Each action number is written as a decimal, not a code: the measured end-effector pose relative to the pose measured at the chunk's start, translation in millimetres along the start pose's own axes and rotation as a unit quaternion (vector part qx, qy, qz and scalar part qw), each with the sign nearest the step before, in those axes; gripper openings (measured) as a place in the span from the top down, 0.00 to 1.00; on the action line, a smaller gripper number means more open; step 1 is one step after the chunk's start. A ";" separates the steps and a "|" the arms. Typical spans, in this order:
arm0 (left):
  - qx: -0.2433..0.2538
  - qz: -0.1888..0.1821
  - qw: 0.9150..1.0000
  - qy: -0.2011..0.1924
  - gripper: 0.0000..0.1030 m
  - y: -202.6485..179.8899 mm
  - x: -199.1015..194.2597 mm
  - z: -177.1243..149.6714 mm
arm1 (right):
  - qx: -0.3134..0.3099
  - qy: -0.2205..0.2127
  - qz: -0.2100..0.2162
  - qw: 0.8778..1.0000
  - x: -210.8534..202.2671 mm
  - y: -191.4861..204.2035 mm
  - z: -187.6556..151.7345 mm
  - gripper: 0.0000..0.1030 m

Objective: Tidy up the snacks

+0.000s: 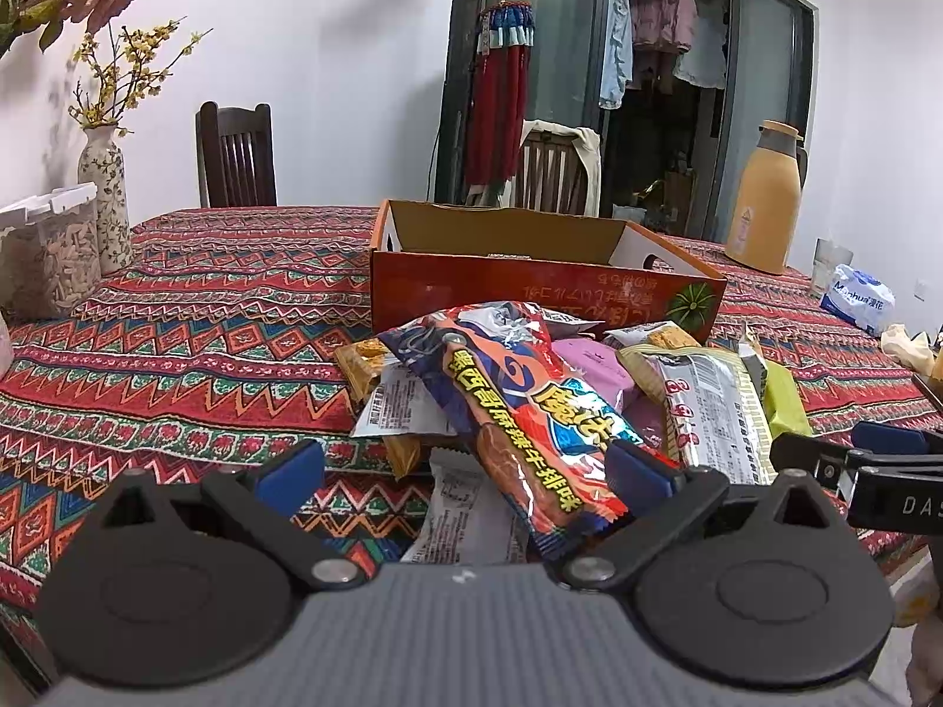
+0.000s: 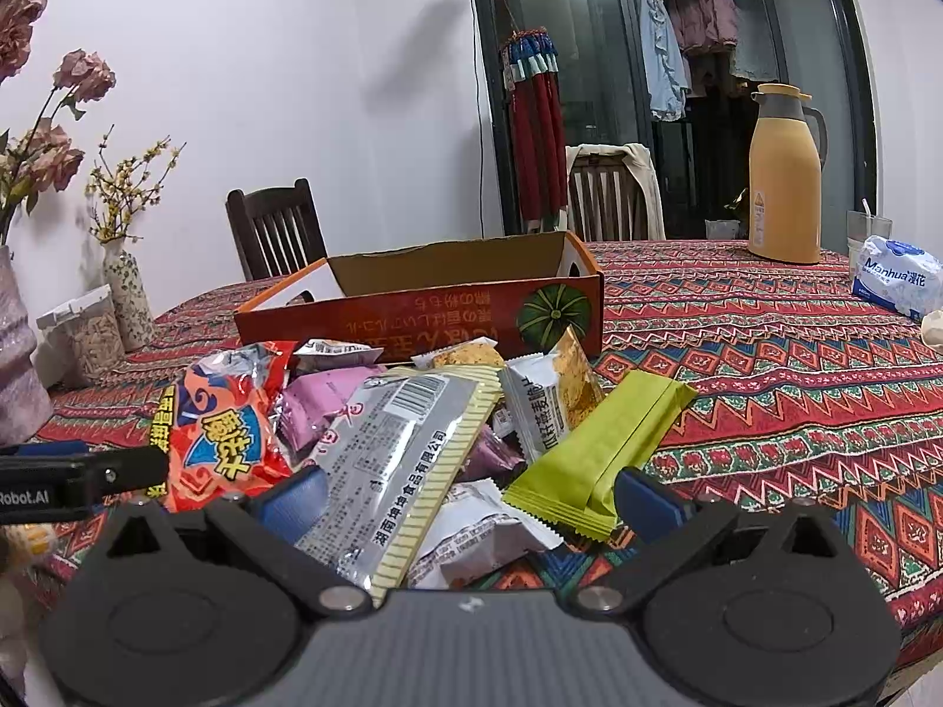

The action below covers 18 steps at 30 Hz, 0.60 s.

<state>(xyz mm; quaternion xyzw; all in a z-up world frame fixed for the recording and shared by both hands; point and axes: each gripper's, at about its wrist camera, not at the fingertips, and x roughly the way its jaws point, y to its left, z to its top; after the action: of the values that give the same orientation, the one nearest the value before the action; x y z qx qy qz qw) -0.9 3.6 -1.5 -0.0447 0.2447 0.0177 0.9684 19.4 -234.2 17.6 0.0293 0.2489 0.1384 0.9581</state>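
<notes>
A pile of snack packets lies on the patterned tablecloth in front of an open orange cardboard box [image 1: 530,288], which also shows in the right wrist view [image 2: 424,312]. My left gripper [image 1: 465,471] is open, its blue pads either side of the near end of a red-orange noodle snack bag [image 1: 518,406]. My right gripper [image 2: 471,495] is open over a silver packet [image 2: 401,459] and a green bar wrapper [image 2: 601,448]. The red-orange bag [image 2: 224,430] lies left of them. Pink, white and biscuit packets sit between. Each gripper shows at the edge of the other's view.
A yellow thermos [image 2: 784,177], a glass and a tissue pack [image 2: 896,277] stand at the back right. Flower vases [image 1: 106,200] and a plastic container [image 1: 50,253] stand at the left. Wooden chairs stand behind the table.
</notes>
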 end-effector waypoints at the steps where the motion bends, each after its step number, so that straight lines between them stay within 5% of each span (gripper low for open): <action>1: 0.000 0.000 1.000 0.000 0.00 -0.1 0.0 -0.1 | 0.000 0.000 0.000 1.000 -0.1 0.0 -0.3 0.00; 18: 0.000 0.002 1.000 -0.004 0.00 1.1 -1.5 -0.2 | -0.001 -0.001 0.000 1.000 -0.4 0.7 -0.5 0.00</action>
<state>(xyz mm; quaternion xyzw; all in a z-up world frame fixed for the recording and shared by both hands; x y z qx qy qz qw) -2.3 4.6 -1.1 -0.0442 0.2412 0.0197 0.9693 18.6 -233.6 17.4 0.0285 0.2482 0.1385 0.9583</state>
